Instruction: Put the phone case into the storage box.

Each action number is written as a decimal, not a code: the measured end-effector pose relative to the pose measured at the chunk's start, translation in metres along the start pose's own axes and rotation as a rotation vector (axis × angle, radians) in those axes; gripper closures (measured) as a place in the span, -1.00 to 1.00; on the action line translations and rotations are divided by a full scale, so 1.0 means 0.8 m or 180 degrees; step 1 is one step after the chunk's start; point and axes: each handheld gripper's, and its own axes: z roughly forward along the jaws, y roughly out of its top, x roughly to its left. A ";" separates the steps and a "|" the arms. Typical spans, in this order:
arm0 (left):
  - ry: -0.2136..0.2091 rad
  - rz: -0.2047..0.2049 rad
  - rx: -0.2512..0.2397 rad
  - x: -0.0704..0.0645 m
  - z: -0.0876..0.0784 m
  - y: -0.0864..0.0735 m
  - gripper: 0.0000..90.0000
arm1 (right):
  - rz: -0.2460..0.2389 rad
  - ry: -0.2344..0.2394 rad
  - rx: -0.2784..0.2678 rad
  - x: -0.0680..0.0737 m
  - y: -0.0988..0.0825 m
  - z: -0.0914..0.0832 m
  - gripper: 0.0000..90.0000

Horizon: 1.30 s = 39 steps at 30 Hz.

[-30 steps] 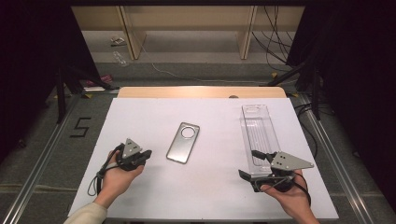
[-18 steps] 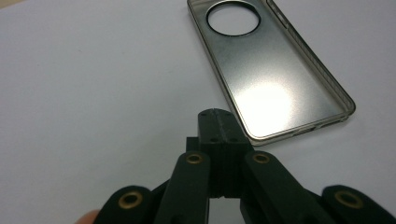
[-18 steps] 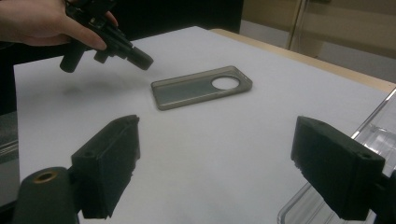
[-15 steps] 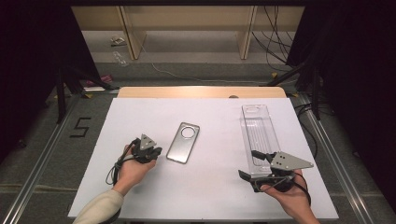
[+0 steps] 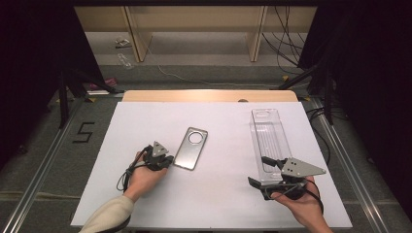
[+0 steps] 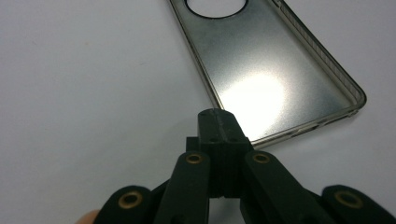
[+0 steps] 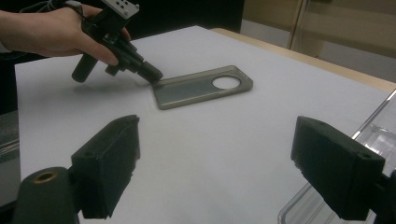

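Glossy smoky translucent plastic phone case (image 5: pixel 191 148) lies on matt white paper (image 5: pixel 145 121).

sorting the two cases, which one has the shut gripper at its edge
The grey phone case with the round hole, mid-table. The left gripper, jaws shut, is at its near edge. The clear case lies by the open right gripper.

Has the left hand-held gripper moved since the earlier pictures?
Yes. In the high view the left hand-held gripper has moved right, toward the grey phone case, which has stayed put. Its shut tips are now at the case's near edge.
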 end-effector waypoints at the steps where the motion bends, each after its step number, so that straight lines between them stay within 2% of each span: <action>1: -0.0005 -0.0006 -0.0006 -0.001 0.000 0.001 0.99 | -0.0006 -0.0001 0.0001 0.000 0.000 0.000 -0.63; 12: -0.0042 0.0042 -0.0001 -0.006 0.001 0.001 0.99 | -0.0001 -0.0010 0.0003 0.000 0.000 0.000 -0.63; 26: -0.0134 0.0192 0.0007 -0.023 0.003 0.005 0.99 | 0.0001 -0.0008 0.0005 0.000 0.000 0.000 -0.63; 39: -0.0144 0.0214 -0.0005 -0.026 0.003 0.005 0.99 | 0.0004 -0.0011 0.0011 0.000 0.000 0.000 -0.63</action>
